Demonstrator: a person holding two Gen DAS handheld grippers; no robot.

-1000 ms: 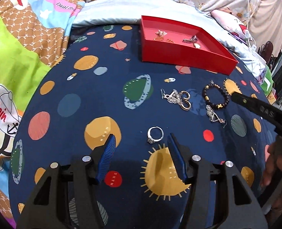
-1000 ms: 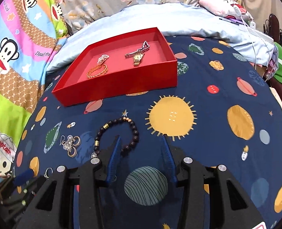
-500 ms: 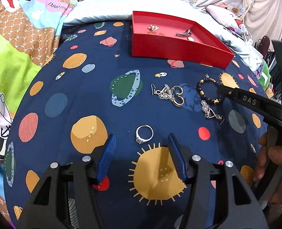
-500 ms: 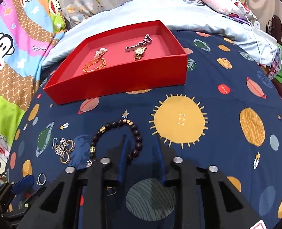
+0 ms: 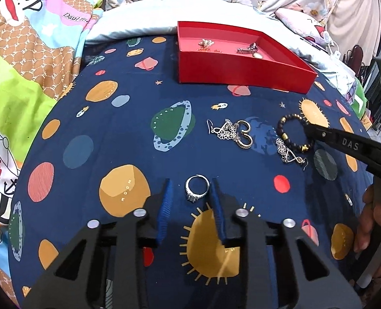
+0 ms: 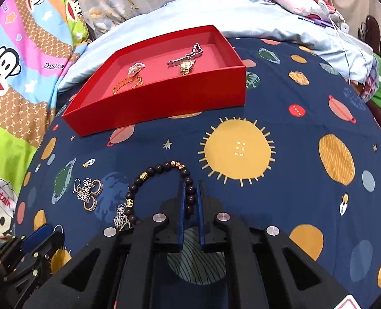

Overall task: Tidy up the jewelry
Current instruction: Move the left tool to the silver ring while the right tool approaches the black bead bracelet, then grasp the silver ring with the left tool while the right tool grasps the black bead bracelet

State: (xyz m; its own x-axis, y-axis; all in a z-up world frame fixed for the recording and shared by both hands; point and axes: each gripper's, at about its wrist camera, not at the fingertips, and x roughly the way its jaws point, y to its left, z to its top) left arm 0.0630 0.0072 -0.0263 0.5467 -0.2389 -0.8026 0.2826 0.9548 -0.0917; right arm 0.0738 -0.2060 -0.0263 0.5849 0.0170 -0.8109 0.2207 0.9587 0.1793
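Matt red card tray (image 6: 164,103) on printed cloth sheet (image 6: 280,118) — shiny metal ring (image 5: 196,188), glossy dark beads (image 6: 187,180).

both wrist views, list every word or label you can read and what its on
"DAS": on the right gripper's black finger, left wrist view.
"SATURN": on the green ringed planet printed on the bedsheet.
"MOON": on the orange planet.
"Captain": on the cartoon cap of the quilt.
"Daul...": on the quilt, cut off by a fold.
Lettering on the sun print: too small to read.

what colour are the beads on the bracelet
Dark brown-black beads with a few gold ones on the bracelet; clearest in the right wrist view.
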